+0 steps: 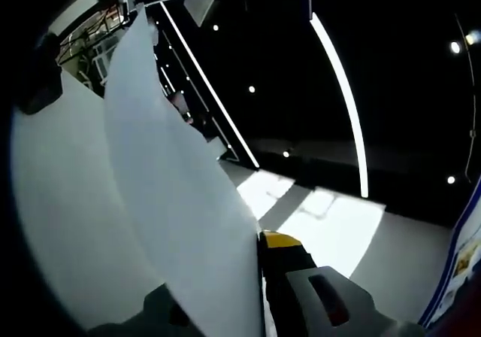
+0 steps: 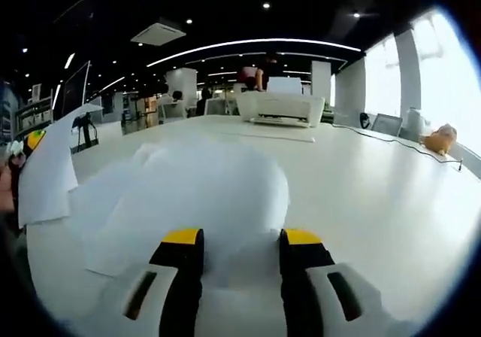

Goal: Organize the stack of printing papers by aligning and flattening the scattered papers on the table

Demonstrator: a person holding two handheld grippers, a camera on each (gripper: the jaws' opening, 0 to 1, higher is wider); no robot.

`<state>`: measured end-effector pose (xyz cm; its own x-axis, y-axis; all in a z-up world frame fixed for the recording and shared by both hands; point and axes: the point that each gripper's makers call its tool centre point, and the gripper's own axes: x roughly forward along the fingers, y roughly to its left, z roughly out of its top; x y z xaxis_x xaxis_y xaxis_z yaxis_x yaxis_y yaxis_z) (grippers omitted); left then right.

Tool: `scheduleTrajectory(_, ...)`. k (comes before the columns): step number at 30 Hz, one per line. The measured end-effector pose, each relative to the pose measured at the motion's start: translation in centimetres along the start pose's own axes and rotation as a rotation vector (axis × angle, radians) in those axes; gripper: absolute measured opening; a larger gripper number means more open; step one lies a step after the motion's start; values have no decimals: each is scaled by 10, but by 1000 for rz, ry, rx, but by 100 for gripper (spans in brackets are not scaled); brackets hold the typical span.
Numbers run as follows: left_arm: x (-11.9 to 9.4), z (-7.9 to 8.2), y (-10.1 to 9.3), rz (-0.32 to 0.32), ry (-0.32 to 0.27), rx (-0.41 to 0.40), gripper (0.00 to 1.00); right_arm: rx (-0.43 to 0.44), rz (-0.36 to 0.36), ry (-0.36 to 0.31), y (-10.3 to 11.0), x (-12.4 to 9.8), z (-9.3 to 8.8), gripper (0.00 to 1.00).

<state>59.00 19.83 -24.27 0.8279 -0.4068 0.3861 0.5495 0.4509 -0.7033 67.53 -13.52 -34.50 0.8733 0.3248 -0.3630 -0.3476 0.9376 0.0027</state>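
Bright office space with a black ceiling and long strip lights surrounds a broad white table (image 2: 391,201). In the right gripper view, the right gripper (image 2: 242,239) holds its yellow-tipped jaws apart, released, over a loose heap of white printing papers (image 2: 203,194) at lower centre. A white desktop printer (image 2: 279,107) sits at upper centre. In the left gripper view, the left gripper (image 1: 259,243) is clamped on a raised white paper sheet (image 1: 173,194), which fills the left half; this sheet also shows at the right gripper view's left edge.
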Motion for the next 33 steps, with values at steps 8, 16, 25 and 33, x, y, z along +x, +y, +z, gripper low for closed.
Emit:
scheduleTrajectory(8,0,-1,-1,-2,5,10,7,-52,16,-10,5,-1,-1,25)
scheduleTrajectory(16,0,-1,-1,-2,5,7,7,-122,8,-20,5,0,-2,15)
scheduleTrajectory(25,0,-2,0,1,9,6,7,-187,7,-29,8,1,-2,11)
scheduleTrajectory(33,0,-3,-1,0,12,9,8,-236,-13,-24,5,1,-4,0)
